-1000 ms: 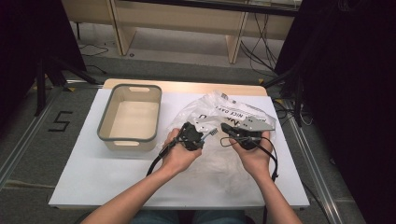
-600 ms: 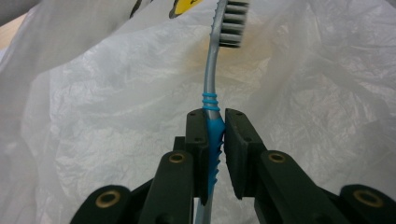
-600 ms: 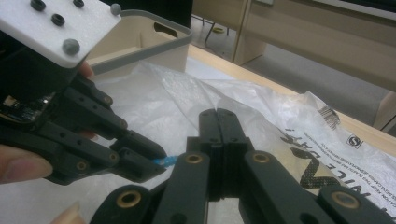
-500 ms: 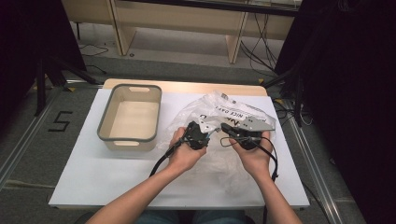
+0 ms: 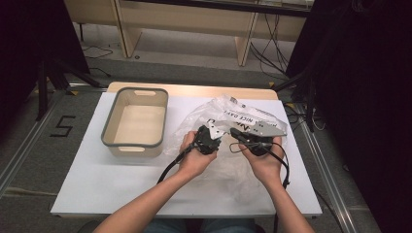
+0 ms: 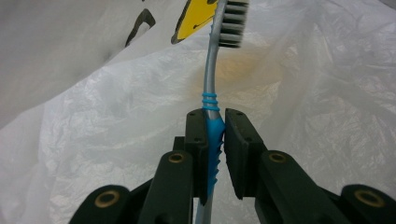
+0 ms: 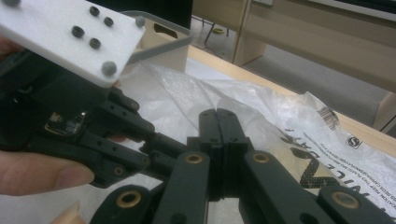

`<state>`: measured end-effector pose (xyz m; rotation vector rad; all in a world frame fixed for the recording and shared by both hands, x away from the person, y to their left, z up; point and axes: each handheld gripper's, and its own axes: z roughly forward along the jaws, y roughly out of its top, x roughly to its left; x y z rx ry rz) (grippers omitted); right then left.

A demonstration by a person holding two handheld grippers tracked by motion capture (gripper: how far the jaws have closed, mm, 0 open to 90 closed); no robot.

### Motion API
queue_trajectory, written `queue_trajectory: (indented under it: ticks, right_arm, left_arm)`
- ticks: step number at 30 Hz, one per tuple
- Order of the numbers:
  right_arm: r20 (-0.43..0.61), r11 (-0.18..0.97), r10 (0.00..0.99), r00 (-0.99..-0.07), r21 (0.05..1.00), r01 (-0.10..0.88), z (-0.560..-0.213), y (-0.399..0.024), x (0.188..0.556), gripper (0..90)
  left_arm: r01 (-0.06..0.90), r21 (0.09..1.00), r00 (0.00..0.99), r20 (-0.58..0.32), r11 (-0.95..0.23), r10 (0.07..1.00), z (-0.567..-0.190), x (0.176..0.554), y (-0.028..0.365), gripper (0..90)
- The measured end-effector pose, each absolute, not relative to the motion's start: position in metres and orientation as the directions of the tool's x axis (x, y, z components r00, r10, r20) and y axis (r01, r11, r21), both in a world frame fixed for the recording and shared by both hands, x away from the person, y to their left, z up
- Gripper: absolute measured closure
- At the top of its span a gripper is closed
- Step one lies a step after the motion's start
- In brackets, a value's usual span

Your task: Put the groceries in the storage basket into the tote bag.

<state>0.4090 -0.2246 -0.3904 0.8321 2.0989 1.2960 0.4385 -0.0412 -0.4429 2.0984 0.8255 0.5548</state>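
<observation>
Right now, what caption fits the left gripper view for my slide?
Left gripper clamps a blue-and-grey toothbrush by its handle, bristles up, inside a white plastic bag.

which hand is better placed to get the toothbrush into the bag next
Left, most likely. The left gripper already clamps the toothbrush, bristles aimed into the plastic bag. The right gripper is shut on the bag's edge, apparently holding it.
</observation>
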Motion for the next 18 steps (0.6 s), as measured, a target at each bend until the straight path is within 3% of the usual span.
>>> queue_trajectory:
  ticks: [9,18]
  right_arm:
    - [-0.116,0.349,0.736,-0.667,0.909,0.227,-0.390,-0.226,0.409,90.0]
    - [-0.118,0.366,0.729,-0.674,0.900,0.239,-0.393,-0.227,0.407,90.0]
  left_arm:
    - [0.377,0.803,0.702,0.078,-0.461,0.708,-0.439,0.427,-0.033,60.0]
    - [0.321,0.843,0.735,0.065,-0.431,0.675,-0.407,0.389,0.003,58.2]
